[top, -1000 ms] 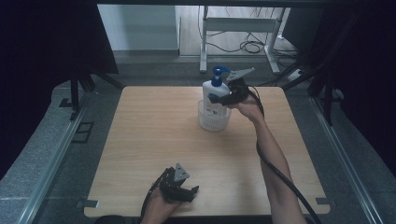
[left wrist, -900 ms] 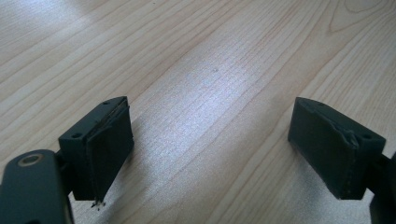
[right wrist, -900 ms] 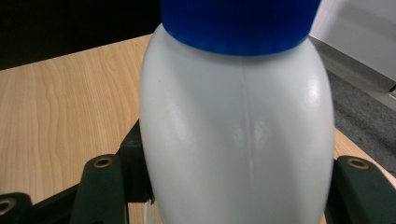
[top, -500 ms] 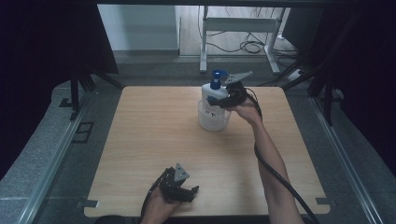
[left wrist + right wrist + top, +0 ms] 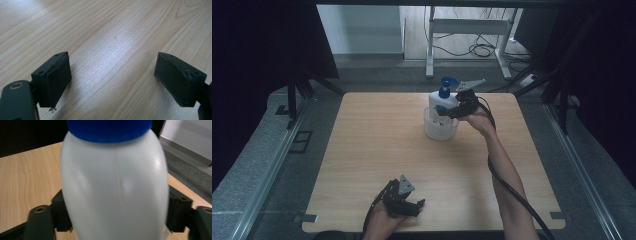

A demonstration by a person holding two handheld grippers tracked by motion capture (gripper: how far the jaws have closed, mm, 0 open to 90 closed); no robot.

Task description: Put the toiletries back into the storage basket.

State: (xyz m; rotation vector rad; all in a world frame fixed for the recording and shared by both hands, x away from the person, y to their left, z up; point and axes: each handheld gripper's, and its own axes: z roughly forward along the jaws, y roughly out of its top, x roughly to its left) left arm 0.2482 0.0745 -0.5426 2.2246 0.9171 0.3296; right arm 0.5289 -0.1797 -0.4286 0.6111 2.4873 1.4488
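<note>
Bottle (image 5: pixel 441 102) stands in cup (image 5: pixel 439 131), right gripper (image 5: pixel 452 111) astride.

- My right gripper (image 5: pixel 451 111) has just been opening its jaws, with the white pump bottle (image 5: pixel 441 102) between them.
- The bottle now stands lower in the clear cup (image 5: pixel 440 131) than a second ago.

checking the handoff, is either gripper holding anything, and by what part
The right gripper, jaws just opening, straddles the bottle at its body; whether its pads press cannot be told. The left gripper holds nothing.
</note>
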